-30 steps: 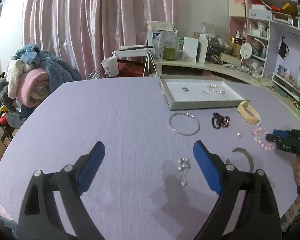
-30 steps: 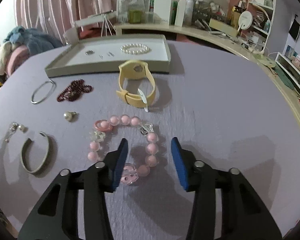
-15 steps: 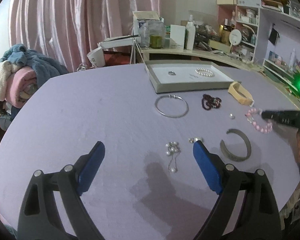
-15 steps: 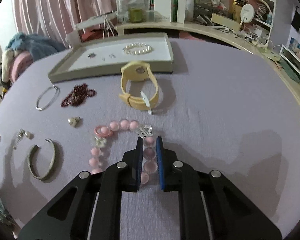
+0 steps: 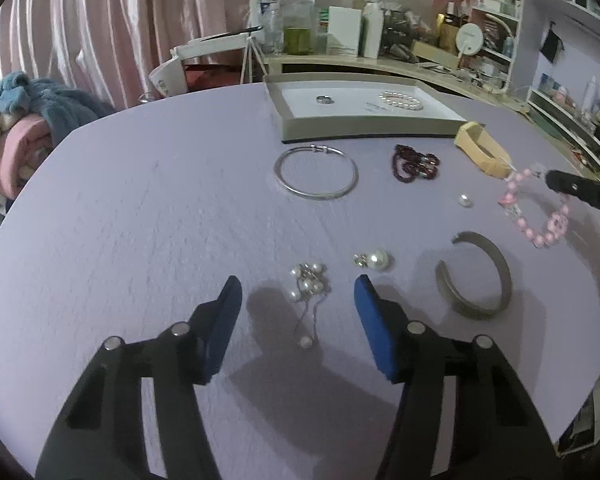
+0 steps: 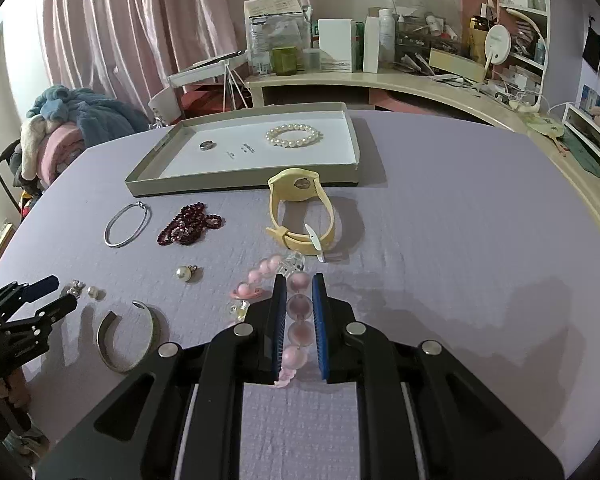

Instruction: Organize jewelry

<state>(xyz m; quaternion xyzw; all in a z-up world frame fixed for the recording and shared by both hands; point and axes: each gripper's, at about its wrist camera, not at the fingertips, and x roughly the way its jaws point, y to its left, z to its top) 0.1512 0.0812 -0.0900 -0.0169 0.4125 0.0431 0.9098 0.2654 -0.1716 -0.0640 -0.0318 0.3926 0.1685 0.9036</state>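
Observation:
My right gripper [image 6: 299, 286] is shut on the pink bead bracelet [image 6: 299, 308] and holds it lifted off the purple table; it hangs from that gripper in the left wrist view [image 5: 534, 216]. My left gripper [image 5: 298, 294] is open just above the table, with the pearl cluster earring [image 5: 308, 280] between its fingers. A pearl stud [image 5: 374, 260] and a grey cuff [image 5: 476, 276] lie to its right. The grey tray [image 6: 152, 168] at the back holds a pearl bracelet [image 6: 293, 136] and a ring [image 6: 206, 145].
On the table lie a silver bangle [image 5: 315, 172], a dark red bead strand [image 5: 414, 162], a small pearl [image 5: 465, 200] and a yellow watch [image 6: 302, 216]. A cluttered desk and shelves stand behind, pink curtains and a pile of clothes [image 5: 16, 136] at the left.
My right gripper closed on the pink bracelet and lifted it off the table. My left gripper moved forward and down over the pearl cluster earring and narrowed its opening.

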